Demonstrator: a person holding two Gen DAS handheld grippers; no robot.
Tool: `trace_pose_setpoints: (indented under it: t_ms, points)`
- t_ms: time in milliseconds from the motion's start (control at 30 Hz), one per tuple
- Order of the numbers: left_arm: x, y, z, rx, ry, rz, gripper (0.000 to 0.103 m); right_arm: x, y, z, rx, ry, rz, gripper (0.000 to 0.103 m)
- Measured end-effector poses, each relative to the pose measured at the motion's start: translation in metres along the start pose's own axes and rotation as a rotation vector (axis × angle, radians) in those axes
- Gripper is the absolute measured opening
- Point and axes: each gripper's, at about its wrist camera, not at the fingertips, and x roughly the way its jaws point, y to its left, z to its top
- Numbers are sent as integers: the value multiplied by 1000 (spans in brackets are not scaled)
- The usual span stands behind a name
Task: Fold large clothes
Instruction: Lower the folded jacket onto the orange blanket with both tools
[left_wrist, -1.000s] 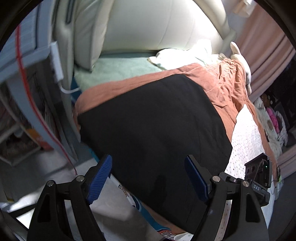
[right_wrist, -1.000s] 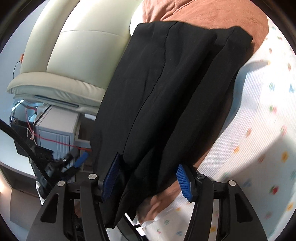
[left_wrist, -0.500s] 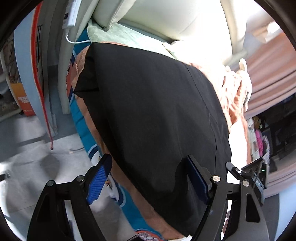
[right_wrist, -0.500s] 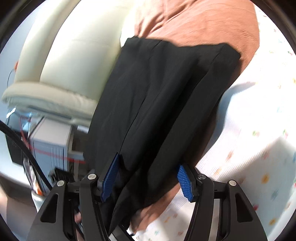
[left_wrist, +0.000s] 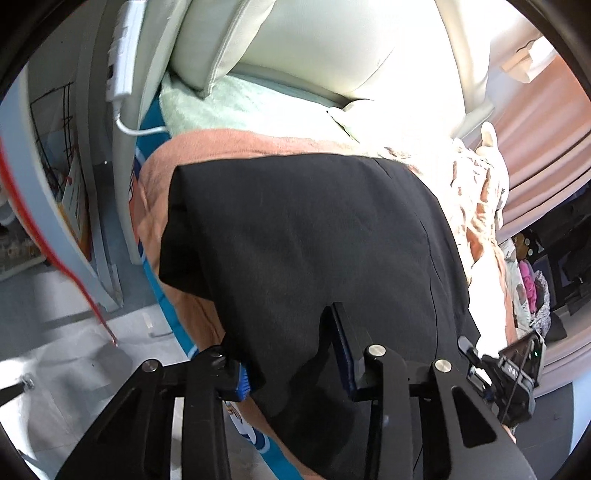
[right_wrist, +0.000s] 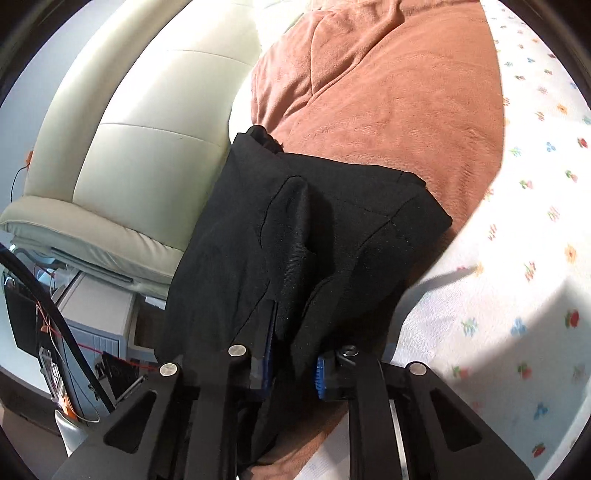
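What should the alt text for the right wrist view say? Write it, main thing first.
The right gripper is closing on a bunched fold of a black garment, which lies on a rust blanket. A floral sheet is to the right, and a cream headboard to the left.

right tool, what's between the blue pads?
Bunched fold of the black garment, as the right tool closes on it. Shows in the right wrist view.
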Motion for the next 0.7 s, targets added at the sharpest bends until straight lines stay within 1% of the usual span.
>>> trace_pose_setpoints:
  t_ms: [100, 133, 167, 200, 233, 300, 333, 367, 400, 433, 467, 500, 700]
  points:
    - [3, -4, 11, 27, -4, 23, 37, -11, 0, -14, 20, -17, 6, 12]
    - [5, -5, 14, 29, 0, 30, 37, -17, 1, -17, 3, -19, 4, 12]
    - [7, -4, 15, 26, 9, 37, 37, -9, 9, -19, -17, -18, -5, 12]
    - [7, -3, 15, 21, 15, 37, 37, -12, 10, -20, -34, -13, -16, 12]
    - [6, -3, 14, 15, 18, 34, 37, -13, 12, -20, -45, -2, -29, 14]
    - [2, -1, 10, 6, 17, 29, 43, -17, 14, -18, -40, 22, -48, 16]
    - [1, 2, 7, -10, 24, 17, 49, -19, 15, -17, -39, 37, -60, 20]
    - [2, 5, 4, -26, 36, 4, 54, -22, 16, -16, -43, 42, -67, 29]
    - [2, 6, 1, -36, 45, -4, 56, -27, 18, -16, -54, 43, -72, 36]
    - [2, 6, -3, -38, 50, -4, 61, -31, 19, -17, -62, 39, -76, 51]
    - [-1, 5, -9, -31, 48, 2, 65, -35, 21, -16, -67, 36, -80, 63]
    - [-3, 3, -13, -24, 48, 3, 66, -39, 23, -18, -76, 31, -87, 66]
    - [-30, -11, -40, 10, 53, 13, 66, -70, 31, -27, -117, 50, -111, 66]
